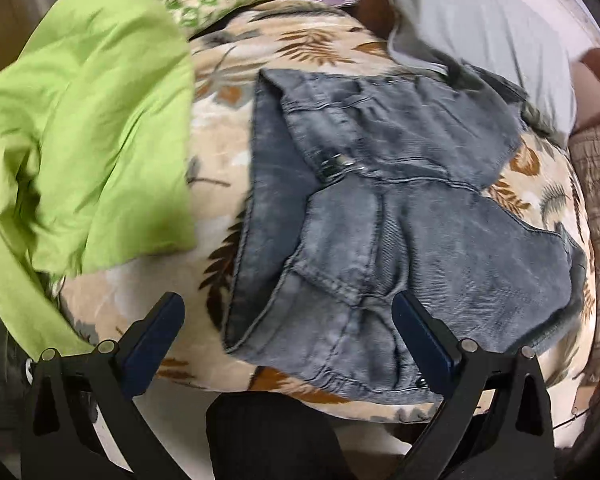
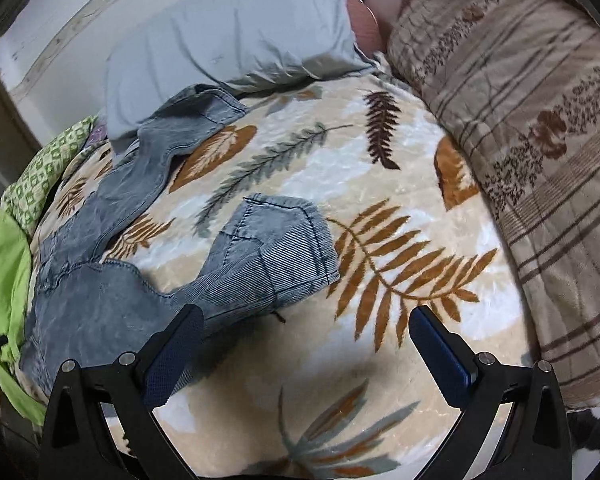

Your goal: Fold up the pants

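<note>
Leaf-print blanket [image 2: 380, 184]; jeans [image 1: 380, 208] flat, legs toward grey pillow [image 2: 228, 36].

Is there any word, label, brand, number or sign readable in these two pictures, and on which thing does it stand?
None can be read.
Denim pants: metal buttons only, too blurred to show any marking.
Leaf-print blanket, green cloth, grey pillow: patterns or plain fabric, no letters.
</note>
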Action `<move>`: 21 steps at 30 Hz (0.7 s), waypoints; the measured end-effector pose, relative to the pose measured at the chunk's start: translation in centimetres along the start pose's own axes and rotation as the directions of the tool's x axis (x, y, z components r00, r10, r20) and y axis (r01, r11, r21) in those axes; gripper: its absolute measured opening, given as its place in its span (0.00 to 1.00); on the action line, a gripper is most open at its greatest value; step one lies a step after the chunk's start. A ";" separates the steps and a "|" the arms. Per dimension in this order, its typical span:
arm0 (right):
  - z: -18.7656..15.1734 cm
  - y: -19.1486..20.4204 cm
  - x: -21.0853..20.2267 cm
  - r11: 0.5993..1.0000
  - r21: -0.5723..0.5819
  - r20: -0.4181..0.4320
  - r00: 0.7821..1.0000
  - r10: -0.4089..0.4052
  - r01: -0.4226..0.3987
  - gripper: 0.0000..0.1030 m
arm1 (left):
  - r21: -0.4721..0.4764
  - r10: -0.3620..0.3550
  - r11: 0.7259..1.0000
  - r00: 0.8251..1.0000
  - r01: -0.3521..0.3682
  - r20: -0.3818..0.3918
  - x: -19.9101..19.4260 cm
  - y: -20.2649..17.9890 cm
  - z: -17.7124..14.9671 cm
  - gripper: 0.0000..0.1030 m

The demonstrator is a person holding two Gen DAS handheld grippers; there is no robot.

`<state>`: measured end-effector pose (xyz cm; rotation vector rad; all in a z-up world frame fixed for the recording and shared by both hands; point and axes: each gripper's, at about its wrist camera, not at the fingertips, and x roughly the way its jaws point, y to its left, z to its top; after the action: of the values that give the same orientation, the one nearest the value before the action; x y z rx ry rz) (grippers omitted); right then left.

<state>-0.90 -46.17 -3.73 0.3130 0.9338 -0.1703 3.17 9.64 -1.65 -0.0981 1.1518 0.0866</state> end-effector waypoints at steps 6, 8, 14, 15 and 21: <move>-0.2 0.6 0.5 1.000 -0.021 -0.005 1.000 0.003 -0.003 1.00 | 0.065 0.041 0.997 0.999 -0.042 0.016 0.8 -1.7 -0.3 1.00; -0.2 0.8 0.7 0.999 -0.032 -0.009 1.000 0.001 -0.001 1.00 | 0.080 0.029 0.996 0.999 -0.031 0.025 0.6 -2.1 -0.2 1.00; -0.3 1.2 0.3 0.997 -0.071 -0.006 1.000 0.002 -0.002 1.00 | 0.173 0.032 0.984 0.998 -0.039 0.048 0.2 -4.0 -0.5 1.00; -0.4 1.4 0.1 0.997 -0.083 -0.003 1.000 0.005 -0.005 1.00 | 0.194 0.033 0.980 0.998 -0.043 0.056 0.1 -4.5 -0.7 1.00; -2.0 4.7 -1.9 0.969 -0.246 0.029 0.999 0.018 -0.010 1.00 | 0.320 -0.007 0.947 0.996 -0.024 0.094 -0.5 -7.9 -2.1 1.00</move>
<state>-2.24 -41.03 -2.40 0.0870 0.9109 -0.0446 2.02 1.53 -1.80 0.1988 1.0583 -0.0889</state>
